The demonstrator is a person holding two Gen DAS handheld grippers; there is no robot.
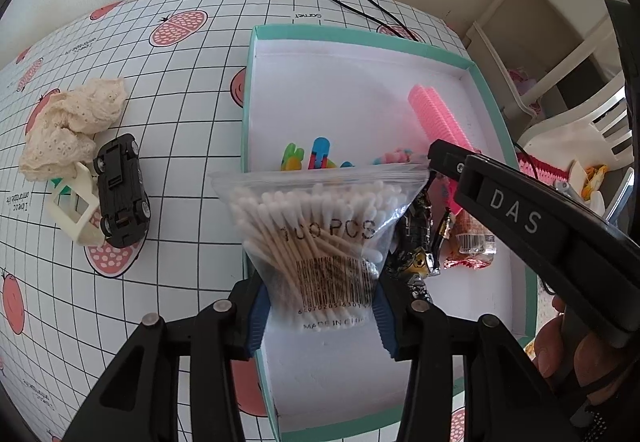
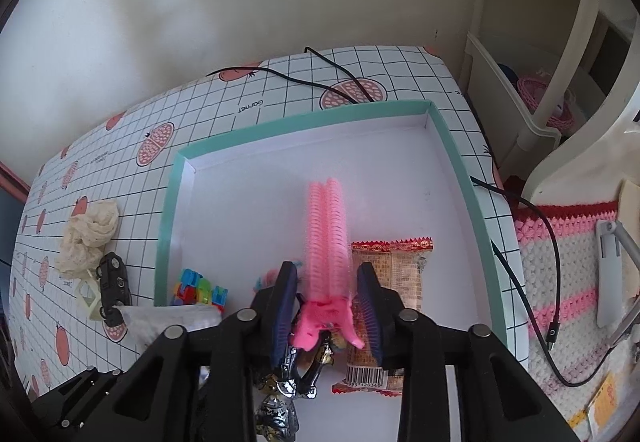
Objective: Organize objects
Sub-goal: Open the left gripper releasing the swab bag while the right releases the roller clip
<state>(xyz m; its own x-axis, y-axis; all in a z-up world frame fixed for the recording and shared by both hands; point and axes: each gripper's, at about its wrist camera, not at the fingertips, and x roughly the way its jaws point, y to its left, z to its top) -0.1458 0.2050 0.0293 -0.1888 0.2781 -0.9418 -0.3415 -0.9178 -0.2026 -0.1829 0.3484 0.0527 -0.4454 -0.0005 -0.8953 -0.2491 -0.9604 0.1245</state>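
My left gripper [image 1: 320, 306] is shut on a clear bag of cotton swabs [image 1: 316, 234] and holds it over the near left part of the teal-rimmed white box [image 1: 248, 90]. My right gripper [image 2: 326, 302] is open around the base of a pink hair clip [image 2: 326, 234], which is blurred and lies inside the box [image 2: 460, 162]; the jaws stand apart from it on both sides. The right gripper also shows in the left wrist view [image 1: 434, 162]. In the box lie colourful plastic blocks [image 2: 198, 292], a snack packet [image 2: 394, 294] and a dark foil wrapper [image 2: 292, 382].
On the grid-patterned table [image 1: 160, 102] left of the box lie a cream lace cloth [image 1: 72, 122], a black toy car [image 1: 122, 190] and a cream plastic frame [image 1: 76, 210]. A black cable [image 2: 332, 78] runs along the far edge. A crocheted mat [image 2: 560, 262] and white chair are to the right.
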